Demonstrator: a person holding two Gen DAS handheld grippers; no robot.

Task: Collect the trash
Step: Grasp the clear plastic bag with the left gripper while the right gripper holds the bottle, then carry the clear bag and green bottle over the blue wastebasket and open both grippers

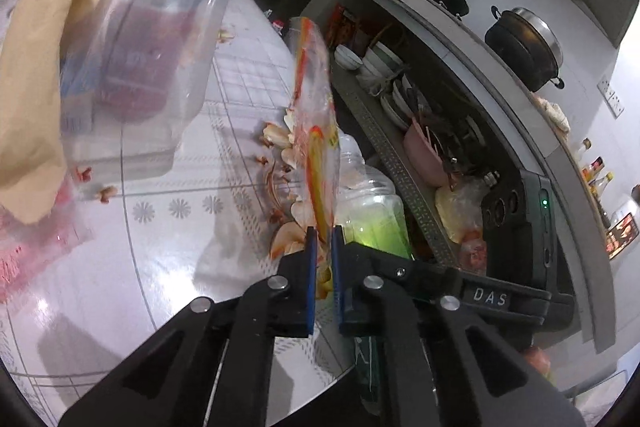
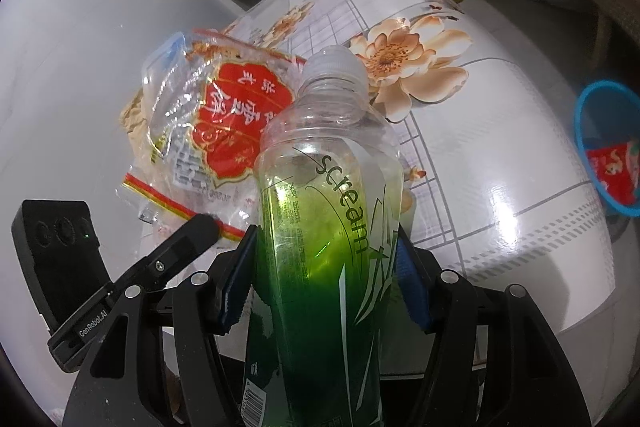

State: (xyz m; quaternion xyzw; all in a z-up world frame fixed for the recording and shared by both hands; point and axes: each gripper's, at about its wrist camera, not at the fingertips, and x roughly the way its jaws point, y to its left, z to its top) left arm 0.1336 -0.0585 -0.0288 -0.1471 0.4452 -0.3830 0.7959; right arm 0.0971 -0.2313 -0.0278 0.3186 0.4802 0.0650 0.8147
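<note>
A clear plastic bag [image 1: 314, 99] with red and yellow print stands up from my left gripper [image 1: 324, 231], whose blue pads are shut on its lower edge. In the right wrist view the same bag [image 2: 224, 115] hangs crumpled over the table, with the left gripper's fingers [image 2: 200, 227] pinching its striped edge. My right gripper [image 2: 326, 231] is shut on a green "scream" bottle [image 2: 332, 167] with a white cap, one pad against each side. The bottle [image 1: 372, 211] shows just right of the bag in the left wrist view.
A floral tablecloth [image 2: 500, 147] covers the table. On it stand a clear lidded container [image 1: 156, 47] and a tan bag [image 1: 36, 67]. A blue basket [image 2: 608, 143] holding a red wrapper sits off the table's right edge. A dish shelf [image 1: 392, 87] runs alongside.
</note>
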